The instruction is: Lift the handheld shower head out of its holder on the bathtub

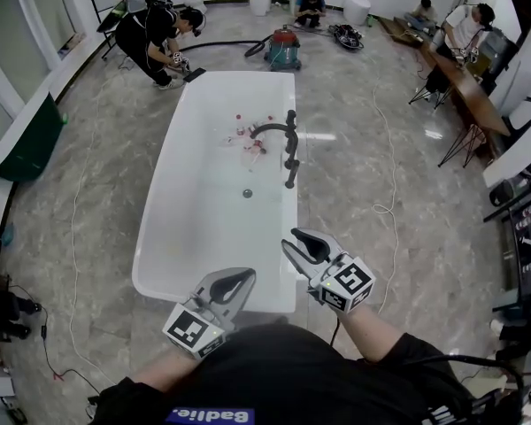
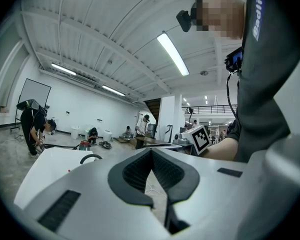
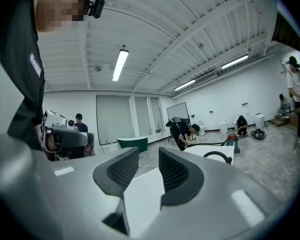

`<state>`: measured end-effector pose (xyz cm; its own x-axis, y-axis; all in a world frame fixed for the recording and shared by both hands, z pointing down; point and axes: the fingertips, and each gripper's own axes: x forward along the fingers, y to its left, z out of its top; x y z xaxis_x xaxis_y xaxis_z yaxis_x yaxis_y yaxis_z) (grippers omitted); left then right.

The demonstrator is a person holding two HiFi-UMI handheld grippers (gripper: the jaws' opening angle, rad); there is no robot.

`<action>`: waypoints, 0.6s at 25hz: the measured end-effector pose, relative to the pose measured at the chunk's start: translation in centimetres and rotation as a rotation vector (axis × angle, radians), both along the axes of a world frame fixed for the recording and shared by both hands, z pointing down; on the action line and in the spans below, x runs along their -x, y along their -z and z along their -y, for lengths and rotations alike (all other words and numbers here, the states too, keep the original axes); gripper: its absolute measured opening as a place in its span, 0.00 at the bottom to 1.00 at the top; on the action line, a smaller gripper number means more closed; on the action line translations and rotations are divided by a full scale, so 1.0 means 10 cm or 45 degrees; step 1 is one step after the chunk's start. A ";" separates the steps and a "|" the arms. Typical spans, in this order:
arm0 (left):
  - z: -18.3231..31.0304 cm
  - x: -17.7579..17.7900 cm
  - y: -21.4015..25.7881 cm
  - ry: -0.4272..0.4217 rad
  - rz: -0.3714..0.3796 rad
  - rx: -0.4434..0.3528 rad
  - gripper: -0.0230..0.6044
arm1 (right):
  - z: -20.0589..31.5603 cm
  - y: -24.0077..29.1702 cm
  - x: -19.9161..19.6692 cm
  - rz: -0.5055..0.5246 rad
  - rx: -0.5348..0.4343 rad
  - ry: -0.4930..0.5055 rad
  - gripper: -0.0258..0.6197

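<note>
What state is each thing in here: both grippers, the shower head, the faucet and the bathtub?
Left gripper: shut, holding nothing.
Right gripper: open, nothing between its jaws.
Shower head: in its holder on the tub rim, untouched.
Faucet: no water running.
Bathtub: no water visible, with small items lying near the faucet.

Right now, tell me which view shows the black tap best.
The head view: it looks down on the whole tap and the posts beside it on the tub rim. The left gripper view shows only its curved spout, small and far off. The right gripper view likewise catches just the spout arc.
</note>
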<state>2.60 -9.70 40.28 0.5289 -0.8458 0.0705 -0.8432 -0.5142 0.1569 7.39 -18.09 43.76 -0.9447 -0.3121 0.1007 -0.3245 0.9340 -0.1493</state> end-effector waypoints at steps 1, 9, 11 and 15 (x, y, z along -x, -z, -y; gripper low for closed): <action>0.00 -0.02 -0.01 0.005 0.002 0.004 0.04 | 0.03 -0.01 -0.02 -0.007 -0.004 0.001 0.19; -0.02 0.05 0.00 -0.011 -0.007 -0.002 0.04 | 0.34 -0.12 -0.03 -0.086 -0.030 -0.052 0.23; 0.01 0.14 0.02 -0.008 -0.009 0.010 0.04 | 0.40 -0.13 0.03 -0.105 -0.027 -0.074 0.24; 0.06 0.31 0.06 -0.039 -0.035 -0.018 0.04 | 0.58 -0.18 0.17 -0.147 -0.028 -0.124 0.26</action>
<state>-0.53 -10.30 39.72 0.5563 -0.8298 0.0438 -0.8224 -0.5422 0.1724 5.72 -23.91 45.55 -0.8926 -0.4047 0.1987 -0.4272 0.9001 -0.0856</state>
